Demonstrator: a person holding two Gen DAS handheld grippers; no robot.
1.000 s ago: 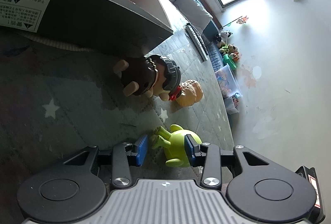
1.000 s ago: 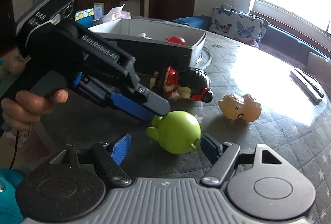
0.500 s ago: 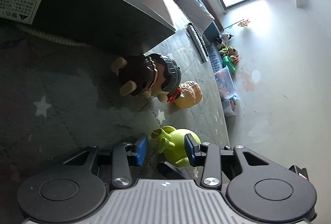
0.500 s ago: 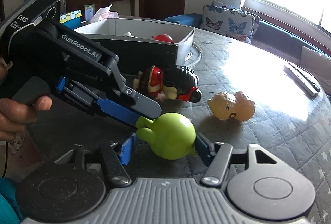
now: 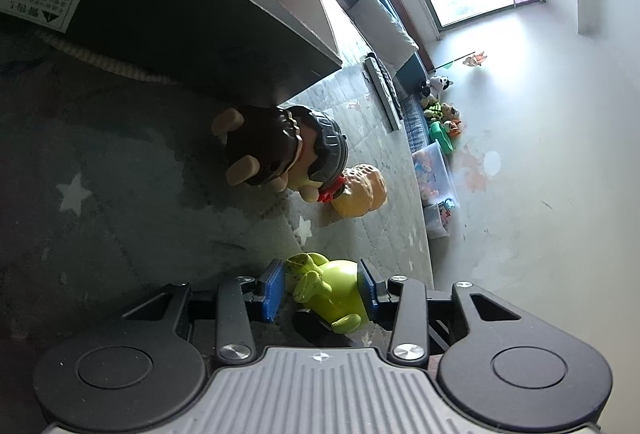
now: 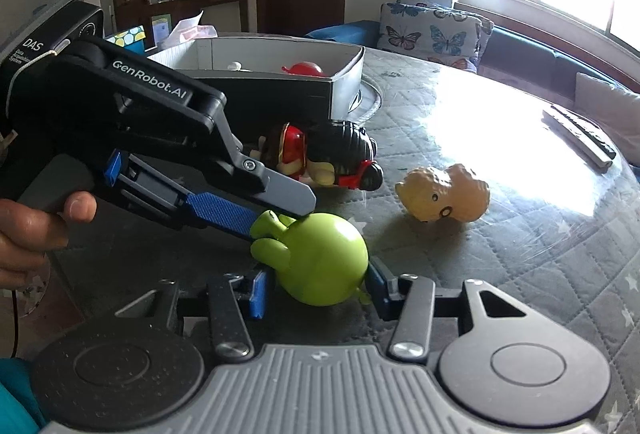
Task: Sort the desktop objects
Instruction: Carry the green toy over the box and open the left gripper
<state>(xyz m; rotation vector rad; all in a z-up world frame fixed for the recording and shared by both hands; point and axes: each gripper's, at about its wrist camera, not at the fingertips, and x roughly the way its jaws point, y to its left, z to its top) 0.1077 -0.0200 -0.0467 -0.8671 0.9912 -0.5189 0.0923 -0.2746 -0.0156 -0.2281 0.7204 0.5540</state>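
A green alien toy (image 6: 320, 266) lies on the quilted table. It also shows in the left wrist view (image 5: 332, 292). My left gripper (image 5: 322, 290) stands around it, one blue pad touching its right side, a small gap on the left. My right gripper (image 6: 318, 292) stands around the toy's round body from the near side, its blue pads close to both sides. The left gripper's body (image 6: 152, 137) reaches in from the left in the right wrist view. A dark-haired figure (image 6: 324, 155) and a tan lumpy toy (image 6: 444, 193) lie behind.
A grey open box (image 6: 340, 81) stands behind the figure, holding a red toy (image 6: 304, 69) and a white one. A remote (image 6: 580, 137) lies at the far right of the table. A sofa with cushions lines the window wall.
Both grippers have moved in on the green toy. The right gripper's jaws have narrowed around its body, and the toy sits deeper between the left pads.
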